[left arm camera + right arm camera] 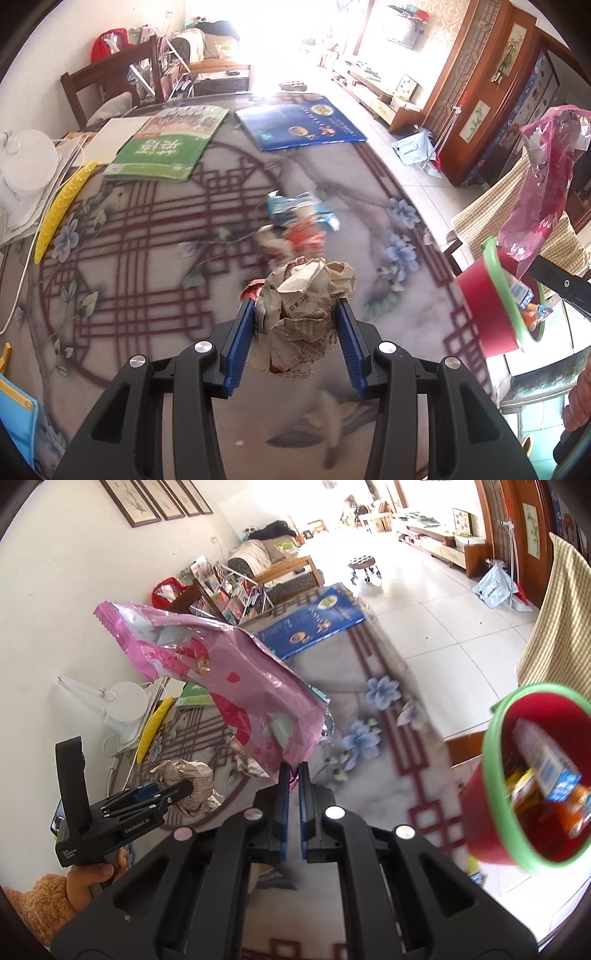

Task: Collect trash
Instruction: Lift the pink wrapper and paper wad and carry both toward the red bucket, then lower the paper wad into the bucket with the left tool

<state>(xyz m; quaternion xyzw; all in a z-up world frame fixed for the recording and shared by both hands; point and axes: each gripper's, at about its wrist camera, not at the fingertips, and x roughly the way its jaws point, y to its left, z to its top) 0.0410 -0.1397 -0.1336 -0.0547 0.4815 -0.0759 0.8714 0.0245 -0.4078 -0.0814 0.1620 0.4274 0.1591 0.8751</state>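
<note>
My left gripper (295, 306) is shut on a crumpled newspaper ball (303, 310), held above the patterned table (147, 240). In the right wrist view that same left gripper (177, 790) shows at the lower left with the newspaper ball (192, 779). My right gripper (294, 771) is shut on the corner of a pink snack wrapper (236, 675) that stands up and to the left of it. The pink wrapper (546, 177) also appears at the right of the left wrist view. A red bin with a green rim (491, 738) holds several wrappers at the table's right edge; the bin (487, 302) shows in both views.
More wrappers (295, 221) lie blurred mid-table. A green book (166, 144), a blue book (299, 125), a yellow strip (62, 206) and a white lamp base (29, 162) sit toward the far and left sides. A wooden chair (107, 81) stands behind the table; a checked cloth (554, 620) hangs at right.
</note>
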